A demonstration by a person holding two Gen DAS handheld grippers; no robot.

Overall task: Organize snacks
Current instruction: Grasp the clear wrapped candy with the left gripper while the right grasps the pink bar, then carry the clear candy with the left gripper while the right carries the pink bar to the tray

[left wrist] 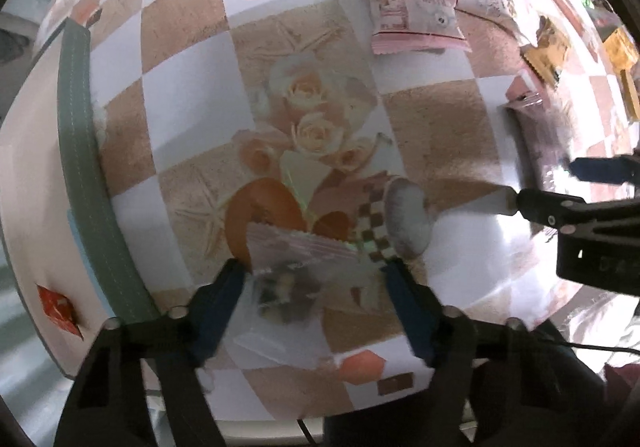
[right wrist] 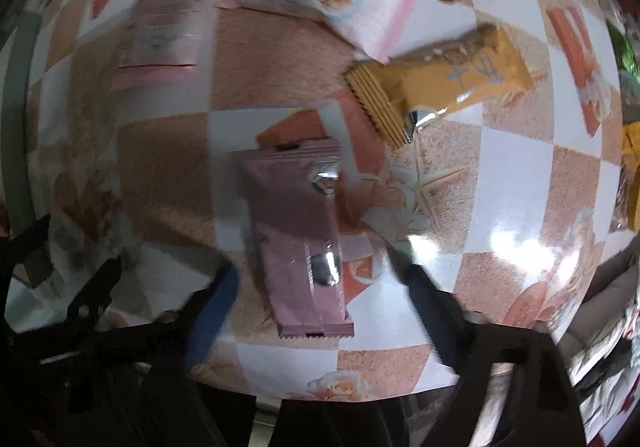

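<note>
Two hand-held grippers: we see one per wrist view, both above the patterned surface.
Left hand-held gripper: our fingers are spread, with a blurred pink-edged snack packet between them; we cannot tell whether they touch it.
Right hand-held gripper: released, fingers wide on either side of a mauve snack bar lying flat on the surface.
Other snacks: a golden wafer packet just beyond the mauve bar; pink-white packets near the far edge.
Left edge: a green strip borders the surface.
</note>
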